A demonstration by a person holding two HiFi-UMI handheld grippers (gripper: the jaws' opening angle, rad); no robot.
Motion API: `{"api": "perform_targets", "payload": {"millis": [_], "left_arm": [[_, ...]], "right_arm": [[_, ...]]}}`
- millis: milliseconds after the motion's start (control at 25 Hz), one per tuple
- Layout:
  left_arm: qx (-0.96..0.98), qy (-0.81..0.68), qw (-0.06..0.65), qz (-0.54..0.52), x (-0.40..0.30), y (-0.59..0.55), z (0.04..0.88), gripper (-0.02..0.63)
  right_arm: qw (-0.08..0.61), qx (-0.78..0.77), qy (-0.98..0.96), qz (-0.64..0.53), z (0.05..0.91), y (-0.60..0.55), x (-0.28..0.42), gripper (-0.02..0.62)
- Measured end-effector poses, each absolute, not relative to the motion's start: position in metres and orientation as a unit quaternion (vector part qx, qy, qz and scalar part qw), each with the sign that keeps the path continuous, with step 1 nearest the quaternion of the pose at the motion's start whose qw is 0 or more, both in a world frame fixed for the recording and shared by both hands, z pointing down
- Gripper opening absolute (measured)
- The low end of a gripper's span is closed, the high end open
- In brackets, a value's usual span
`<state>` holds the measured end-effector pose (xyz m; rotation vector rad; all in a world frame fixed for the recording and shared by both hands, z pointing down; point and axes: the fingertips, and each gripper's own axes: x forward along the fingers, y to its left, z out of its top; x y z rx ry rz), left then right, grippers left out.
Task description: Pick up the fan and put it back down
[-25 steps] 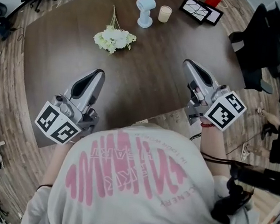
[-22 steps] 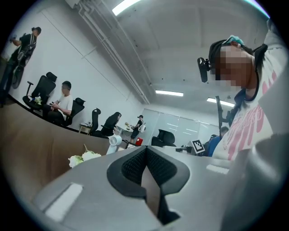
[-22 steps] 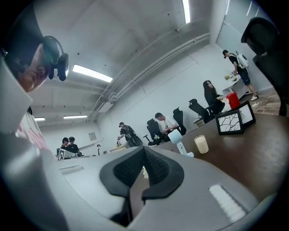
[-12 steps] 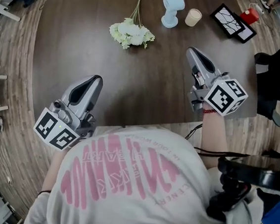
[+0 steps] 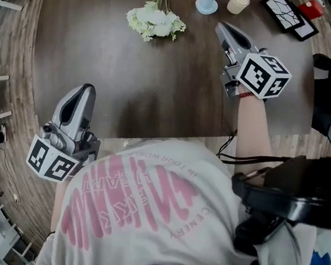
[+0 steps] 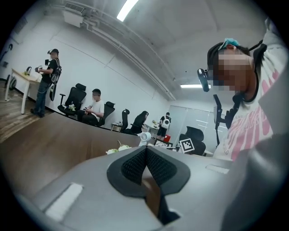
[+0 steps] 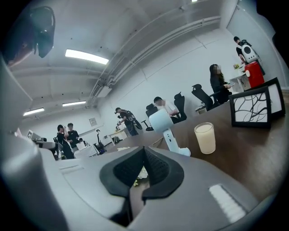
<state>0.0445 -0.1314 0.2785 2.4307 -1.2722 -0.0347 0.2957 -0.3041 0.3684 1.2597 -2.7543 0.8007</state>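
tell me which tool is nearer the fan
Right. The right tool is close to the fan, which stands just ahead of its tip; the left tool is far back at the table's near edge.

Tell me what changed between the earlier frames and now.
The right gripper moved forward over the table toward the fan, jaws shut and empty. The left gripper shifted only slightly, also shut. Nothing was taken hold of. Fan, cream cup, flower bunch and picture frames stayed put.
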Motion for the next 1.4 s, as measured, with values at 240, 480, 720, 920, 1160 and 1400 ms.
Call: {"api": "perform_targets", "payload": {"millis": [240,480,720,920,1160,1400], "left_arm": [[0.861,-0.469,0.196,-0.010,0.034,-0.140,0.284,0.020],[0.854,-0.479,0.201,-0.020,0.029,-0.147,0.287,0.020],[0.849,-0.485,0.210,-0.013,0.026,-0.143,0.295,0.020],[0.850,-0.481,0.215,-0.012,0.028,-0.146,0.300,0.020],[0.856,-0.473,0.210,-0.015,0.034,-0.151,0.300,0.020],[0.848,-0.485,0.213,-0.015,0.027,-0.148,0.301,0.020]], "right_arm": [[0.032,0.403,-0.873,0.272,0.392,-0.317,0.286,0.006],[0.046,0.406,-0.865,0.292,0.415,-0.330,0.285,0.006],[0.056,0.407,-0.867,0.281,0.421,-0.347,0.287,0.037],[0.062,0.409,-0.870,0.270,0.420,-0.359,0.289,0.114],[0.084,0.410,-0.874,0.245,0.417,-0.372,0.287,0.212],[0.085,0.414,-0.877,0.226,0.415,-0.387,0.283,0.203]]}}
